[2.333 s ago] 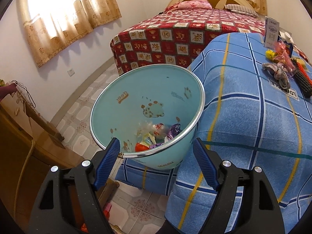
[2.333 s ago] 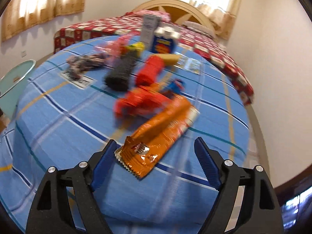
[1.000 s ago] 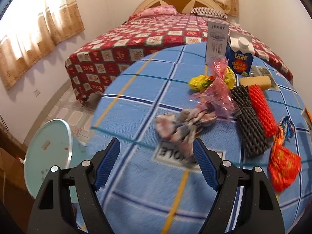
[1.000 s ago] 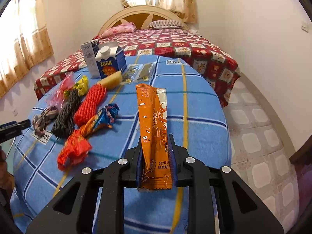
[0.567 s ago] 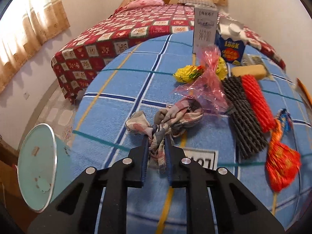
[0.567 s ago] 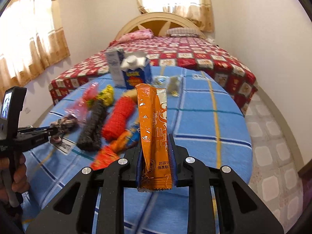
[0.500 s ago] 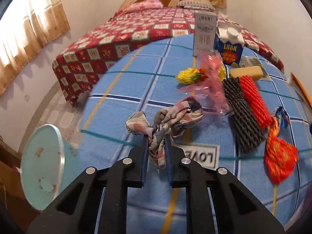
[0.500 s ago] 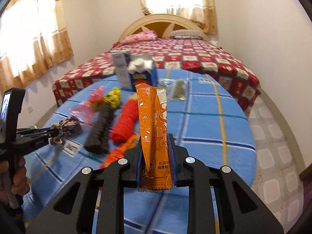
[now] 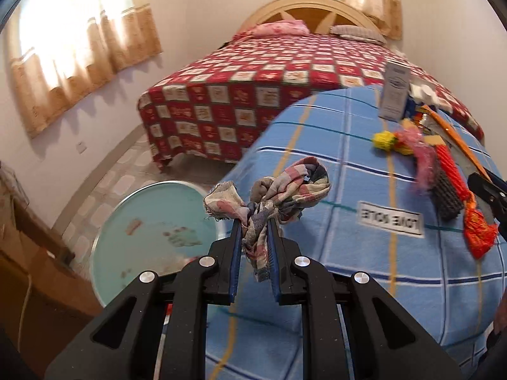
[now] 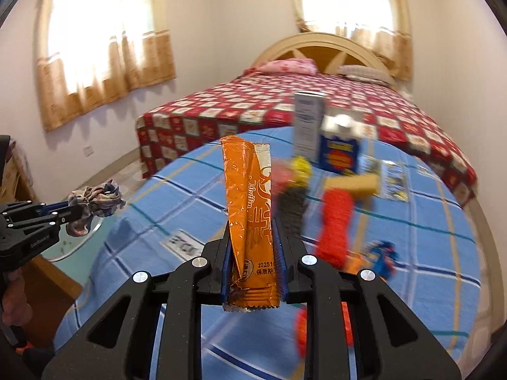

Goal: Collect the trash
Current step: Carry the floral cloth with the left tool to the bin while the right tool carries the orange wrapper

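gripping knotted rag in left tongs, orange wrapper in right tongs, hanging above desk.

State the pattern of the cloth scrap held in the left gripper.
The cloth scrap is plaid: pink, white, grey and blue checks. The left wrist view shows it best.

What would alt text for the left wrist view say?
The left gripper holds a knotted plaid rag above a blue checked tablecloth, with a pale blue bin on the floor below left. Wrappers lie to the right; a red quilted bed stands behind.
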`<state>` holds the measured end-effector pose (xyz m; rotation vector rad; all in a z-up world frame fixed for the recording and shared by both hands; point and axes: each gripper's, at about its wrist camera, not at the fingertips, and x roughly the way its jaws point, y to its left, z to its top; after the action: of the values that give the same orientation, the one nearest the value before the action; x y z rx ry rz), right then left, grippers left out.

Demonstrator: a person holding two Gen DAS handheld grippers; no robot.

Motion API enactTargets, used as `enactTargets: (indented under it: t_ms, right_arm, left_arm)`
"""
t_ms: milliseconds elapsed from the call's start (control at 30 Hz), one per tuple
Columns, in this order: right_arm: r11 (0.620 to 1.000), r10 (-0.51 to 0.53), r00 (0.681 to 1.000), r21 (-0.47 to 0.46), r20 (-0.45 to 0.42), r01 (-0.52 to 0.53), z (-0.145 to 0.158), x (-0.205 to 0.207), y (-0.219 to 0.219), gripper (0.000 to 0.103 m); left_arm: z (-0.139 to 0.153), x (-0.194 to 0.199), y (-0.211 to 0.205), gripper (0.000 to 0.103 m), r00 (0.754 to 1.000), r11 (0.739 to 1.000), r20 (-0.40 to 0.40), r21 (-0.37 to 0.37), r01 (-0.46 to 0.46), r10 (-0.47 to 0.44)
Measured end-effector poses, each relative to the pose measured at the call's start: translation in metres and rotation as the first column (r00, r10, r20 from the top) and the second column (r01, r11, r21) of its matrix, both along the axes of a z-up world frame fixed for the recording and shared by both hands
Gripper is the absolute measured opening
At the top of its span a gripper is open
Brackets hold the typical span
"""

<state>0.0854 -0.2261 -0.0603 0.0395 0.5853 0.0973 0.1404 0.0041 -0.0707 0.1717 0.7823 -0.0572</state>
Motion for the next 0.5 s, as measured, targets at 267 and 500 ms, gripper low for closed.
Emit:
enactTargets:
  t_ms: [267,500]
  right_arm:
    - [0.994,0.102,0.995,-0.027,-0.004,-0.102,0.0,0.027,0.052,0.023]
    - [0.985,0.168,0.986,-0.047,-0.019,-0.169,-0.005,0.042,0.085,0.023]
  left_arm:
    - [0.003,-0.004,0.047,0.015,0.996,0.996,0.007,0.009,-0.086,0.086]
    - [0.001,-0.005,0.079,0.015,0.989,0.989,0.007,0.022,-0.148,0.148]
